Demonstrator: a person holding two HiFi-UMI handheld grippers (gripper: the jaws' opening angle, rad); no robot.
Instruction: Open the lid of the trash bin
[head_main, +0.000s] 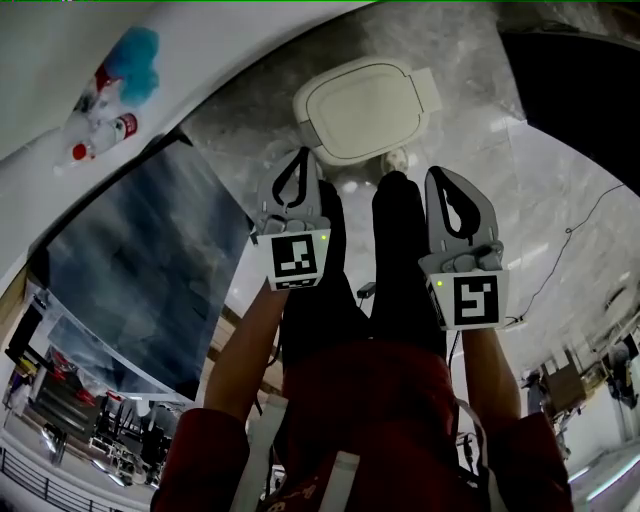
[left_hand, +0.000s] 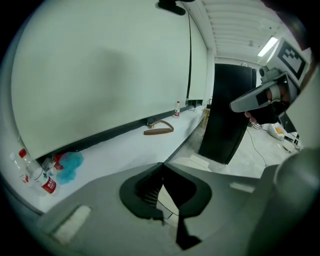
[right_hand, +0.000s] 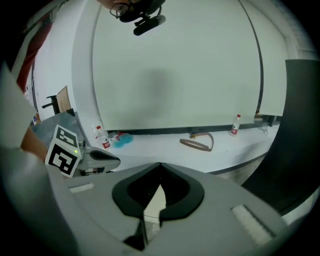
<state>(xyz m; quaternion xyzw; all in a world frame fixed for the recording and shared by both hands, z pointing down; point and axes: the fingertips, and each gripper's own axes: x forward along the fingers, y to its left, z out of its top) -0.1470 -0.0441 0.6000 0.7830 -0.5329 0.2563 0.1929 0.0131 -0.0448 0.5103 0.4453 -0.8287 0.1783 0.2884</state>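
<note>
Red top (head_main: 370, 420) at the bottom of the head view, both forearms reaching forward. Left gripper (head_main: 303, 152) and right gripper (head_main: 436, 172) held side by side at about the same height, pointing ahead, well apart from each other, marker cubes facing up. Each gripper's own view shows its two fingers brought together, tips touching, nothing between them. Dark trousers (head_main: 400, 250) run down between the grippers; a light shoe tip (head_main: 397, 159) shows just beside the near edge of the trash bin.

The trash bin's lid (head_main: 365, 108) is shut, lying flat: a white rounded rectangle. The bin stands on the grey marble floor (head_main: 540, 200), straight ahead of both grippers and below them; neither touches it.

Farther left, a white counter (head_main: 60, 60) carries red-labelled bottles (head_main: 100, 130) and a blue fluffy thing (head_main: 135, 58). A brown strap (left_hand: 159, 129) lies farther along the counter.
</note>
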